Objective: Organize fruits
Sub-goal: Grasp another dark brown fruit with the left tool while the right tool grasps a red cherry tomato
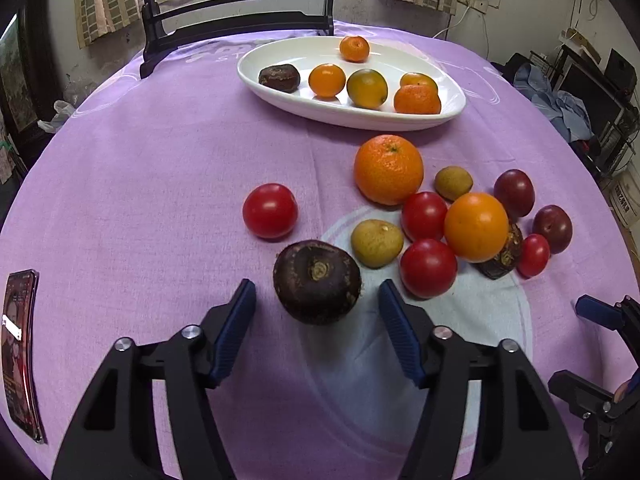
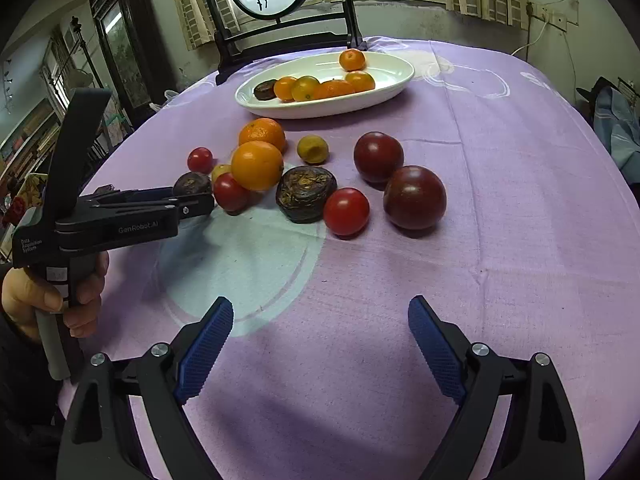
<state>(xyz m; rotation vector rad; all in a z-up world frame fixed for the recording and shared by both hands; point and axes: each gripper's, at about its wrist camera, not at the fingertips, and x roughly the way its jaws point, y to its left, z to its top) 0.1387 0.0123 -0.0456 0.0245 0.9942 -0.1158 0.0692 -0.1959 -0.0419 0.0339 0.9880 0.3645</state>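
**Left claw straddling a dark fruit by the loose pile**

A dark brown round fruit [image 1: 317, 282] is lying on the purple tablecloth [image 1: 160, 184], on the near side of the white oval dish [image 1: 348, 118], with the left gripper [image 1: 317, 300] spread wide around it and neither blue pad [image 1: 236, 332] touching it. Just beside this fruit, a yellow-green fruit [image 1: 377, 243] and a red tomato [image 1: 270, 211] are sitting, and further right the big orange [image 1: 389, 169] and the rest of the pile are crowding together. Inside the dish, small oranges and another dark fruit [image 1: 279, 78] are resting. The right gripper [image 2: 320, 344] is hanging released over bare cloth, nearer than the pile and well apart from the dish. A phone [image 1: 20, 352] is lying at the left cloth edge.
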